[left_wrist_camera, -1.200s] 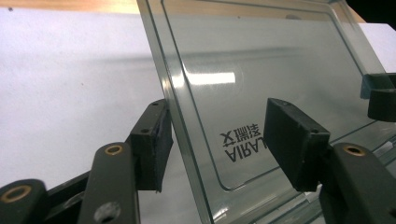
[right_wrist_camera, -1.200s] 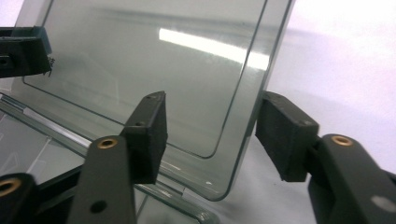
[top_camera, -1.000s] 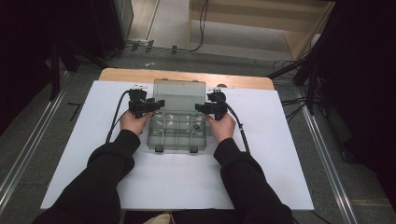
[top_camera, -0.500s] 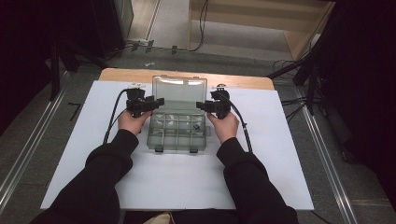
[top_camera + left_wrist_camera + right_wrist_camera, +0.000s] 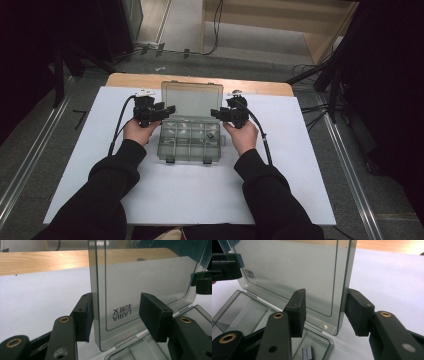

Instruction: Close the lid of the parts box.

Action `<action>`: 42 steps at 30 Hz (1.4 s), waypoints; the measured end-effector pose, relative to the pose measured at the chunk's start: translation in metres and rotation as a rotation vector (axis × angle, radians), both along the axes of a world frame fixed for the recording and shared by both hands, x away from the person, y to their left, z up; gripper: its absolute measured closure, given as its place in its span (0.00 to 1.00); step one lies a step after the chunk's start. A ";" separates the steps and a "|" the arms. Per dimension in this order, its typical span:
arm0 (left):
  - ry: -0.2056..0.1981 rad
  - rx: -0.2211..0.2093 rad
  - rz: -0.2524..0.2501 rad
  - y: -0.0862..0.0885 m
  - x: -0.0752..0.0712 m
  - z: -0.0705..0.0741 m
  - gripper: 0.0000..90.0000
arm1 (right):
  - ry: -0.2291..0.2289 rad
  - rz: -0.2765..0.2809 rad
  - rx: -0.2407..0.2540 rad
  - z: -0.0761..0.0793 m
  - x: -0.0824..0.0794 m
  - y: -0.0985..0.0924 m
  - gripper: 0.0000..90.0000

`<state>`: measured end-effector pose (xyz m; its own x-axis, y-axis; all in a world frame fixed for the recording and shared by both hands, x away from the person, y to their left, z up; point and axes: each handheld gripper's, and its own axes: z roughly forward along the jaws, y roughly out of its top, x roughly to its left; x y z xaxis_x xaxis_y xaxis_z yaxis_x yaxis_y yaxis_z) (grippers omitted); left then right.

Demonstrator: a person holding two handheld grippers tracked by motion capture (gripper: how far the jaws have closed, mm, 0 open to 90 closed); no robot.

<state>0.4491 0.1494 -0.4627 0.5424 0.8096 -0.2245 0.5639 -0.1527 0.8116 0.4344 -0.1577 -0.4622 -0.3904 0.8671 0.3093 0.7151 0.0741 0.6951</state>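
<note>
Lid (image 5: 193, 99) raised upright; smooth clear rectangular plastic.

The lid (image 5: 147, 287) of the clear box runs off the top edge in both gripper views; its printed label (image 5: 250, 275) is too small to read in the right gripper view; the compartments' contents (image 5: 212, 135) are too small to tell from the high view.

A fixed camera looks forward and down from above the person's side. Two close cameras ride the left gripper (image 5: 169, 108) and right gripper (image 5: 216, 113), facing inward along their jaws; all views share the raised clear lid (image 5: 192, 99).
</note>
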 end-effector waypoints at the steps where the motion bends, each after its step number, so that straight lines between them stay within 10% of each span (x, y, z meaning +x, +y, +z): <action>1: -0.002 -0.001 -0.003 0.000 -0.001 0.000 0.51 | -0.002 0.004 -0.004 0.001 -0.001 0.000 0.56; 42: -0.031 0.006 -0.060 0.002 -0.029 0.008 0.42 | -0.062 0.093 0.016 0.005 -0.026 -0.002 0.46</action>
<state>0.4199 0.1514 -0.4551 0.5966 0.7767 -0.2023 0.5280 -0.1900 0.8277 0.4088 -0.1595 -0.4571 -0.4873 0.8217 0.2955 0.6615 0.1265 0.7392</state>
